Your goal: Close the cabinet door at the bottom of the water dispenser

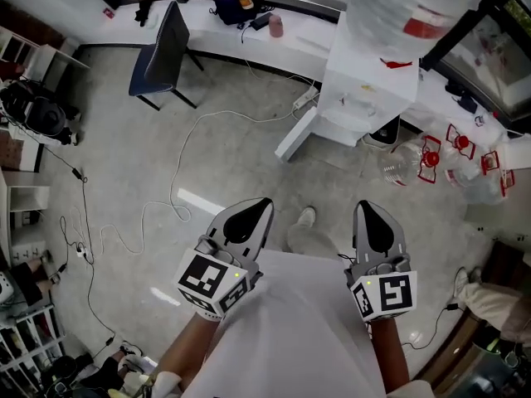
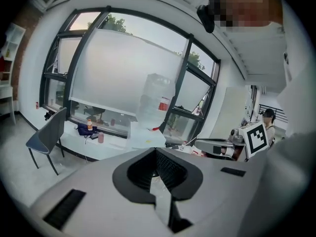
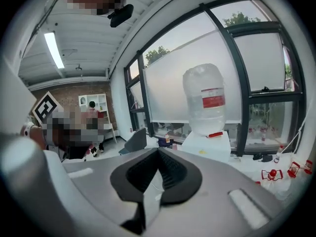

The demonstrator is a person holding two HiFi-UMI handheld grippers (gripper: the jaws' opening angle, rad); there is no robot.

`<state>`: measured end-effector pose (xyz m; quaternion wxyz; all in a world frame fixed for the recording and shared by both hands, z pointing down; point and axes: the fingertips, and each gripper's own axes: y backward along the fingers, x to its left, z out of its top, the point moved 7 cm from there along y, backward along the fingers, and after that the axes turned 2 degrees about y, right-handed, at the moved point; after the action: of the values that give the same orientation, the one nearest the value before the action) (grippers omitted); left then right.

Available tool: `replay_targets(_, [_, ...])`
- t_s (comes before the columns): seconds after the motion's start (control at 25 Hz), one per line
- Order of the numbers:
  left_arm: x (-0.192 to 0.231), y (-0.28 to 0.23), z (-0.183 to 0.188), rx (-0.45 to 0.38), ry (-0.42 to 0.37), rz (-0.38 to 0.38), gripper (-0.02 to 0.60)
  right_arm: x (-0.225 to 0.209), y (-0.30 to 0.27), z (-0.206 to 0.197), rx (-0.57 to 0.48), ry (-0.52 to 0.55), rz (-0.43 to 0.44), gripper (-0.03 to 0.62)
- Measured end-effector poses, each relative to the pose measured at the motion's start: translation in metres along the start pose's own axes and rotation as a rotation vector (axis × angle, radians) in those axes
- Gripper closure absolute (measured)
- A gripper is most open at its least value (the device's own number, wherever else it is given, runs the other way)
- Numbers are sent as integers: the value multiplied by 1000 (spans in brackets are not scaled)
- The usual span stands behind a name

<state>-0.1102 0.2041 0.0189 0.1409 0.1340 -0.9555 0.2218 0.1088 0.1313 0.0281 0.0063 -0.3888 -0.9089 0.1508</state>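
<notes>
left claw [image 1: 255,211] and right claw [image 1: 372,212] are closed, empty; approach step, i judge: next reach the open cabinet door [image 1: 296,135] of water dispenser [image 1: 365,89], upper right.

My head view looks almost straight down at the floor [image 1: 249,168] from high up, with the dispenser [image 1: 365,89] far off at 1 o'clock. Both gripper views sit low and face it almost level. All three views share the dispenser and chair [image 1: 162,52].

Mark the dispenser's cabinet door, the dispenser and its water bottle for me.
cabinet door [image 1: 296,135]: head view, middle of the swung-out white panel.
water dispenser [image 1: 353,77]: head view, white body below the bottle.
water bottle [image 3: 204,113]: right gripper view, clear wall under the red label.
</notes>
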Motion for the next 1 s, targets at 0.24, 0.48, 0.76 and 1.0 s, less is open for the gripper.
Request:
replay_targets(0.24, [6, -34, 17, 0, -11, 34, 575, -38, -31, 0, 23, -5, 20, 585])
replay_targets(0.48, [16, -43, 14, 20, 2, 53, 575, -44, -50, -2, 32, 1, 47, 585])
replay_targets(0.76, [30, -56, 7, 50, 34, 57, 575, -44, -70, -12, 67, 0, 77, 585])
replay_targets(1.0, [46, -71, -9, 92, 77, 53, 575, -40, -91, -26, 93, 28, 98, 585])
